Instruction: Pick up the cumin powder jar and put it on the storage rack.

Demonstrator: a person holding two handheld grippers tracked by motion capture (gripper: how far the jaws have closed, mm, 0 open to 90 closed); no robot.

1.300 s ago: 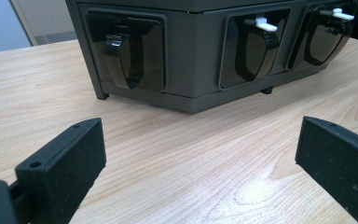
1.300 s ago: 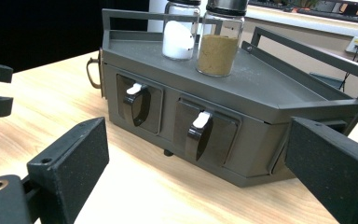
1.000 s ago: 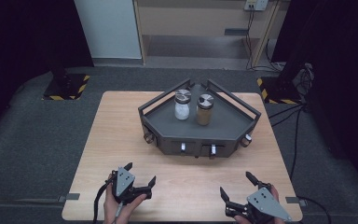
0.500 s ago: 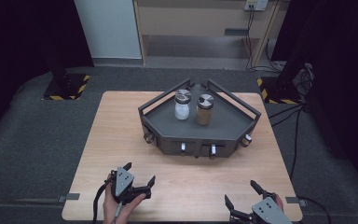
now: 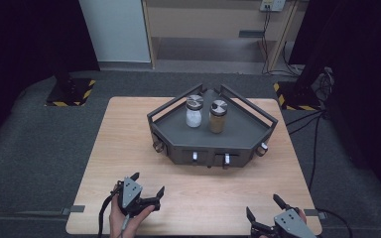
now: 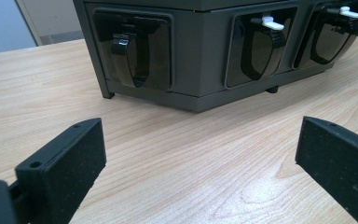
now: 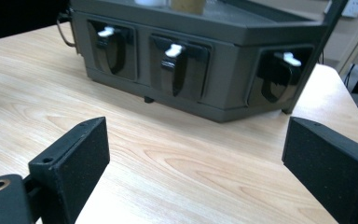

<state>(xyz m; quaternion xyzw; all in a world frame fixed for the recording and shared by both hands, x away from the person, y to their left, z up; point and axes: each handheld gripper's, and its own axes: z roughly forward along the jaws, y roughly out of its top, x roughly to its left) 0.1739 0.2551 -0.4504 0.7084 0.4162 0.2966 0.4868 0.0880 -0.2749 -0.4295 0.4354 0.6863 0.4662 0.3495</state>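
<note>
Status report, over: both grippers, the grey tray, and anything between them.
Left gripper open, right gripper open, both near table edge. Grey tray untouched, two jars upright on it. Bare tabletop between.

A pale wooden table (image 5: 129, 129) stands on grey carpet (image 5: 39, 148). Two metal-lidded jars stand just beside each other towards the far edge of a dark tray (image 5: 238, 131): the jar of white powder (image 5: 194, 113) on the left, the jar of brown powder (image 5: 217, 118) on the right. Beyond the table's far corners sit a left striped base (image 5: 69, 94) and a right striped base (image 5: 292, 96), both yellow and black. Black cables (image 5: 317, 134) trail over the carpet off the right edge. Behind are a white panel (image 5: 116, 29), a wooden cabinet (image 5: 213, 25) and a wall socket (image 5: 271, 5)
</note>
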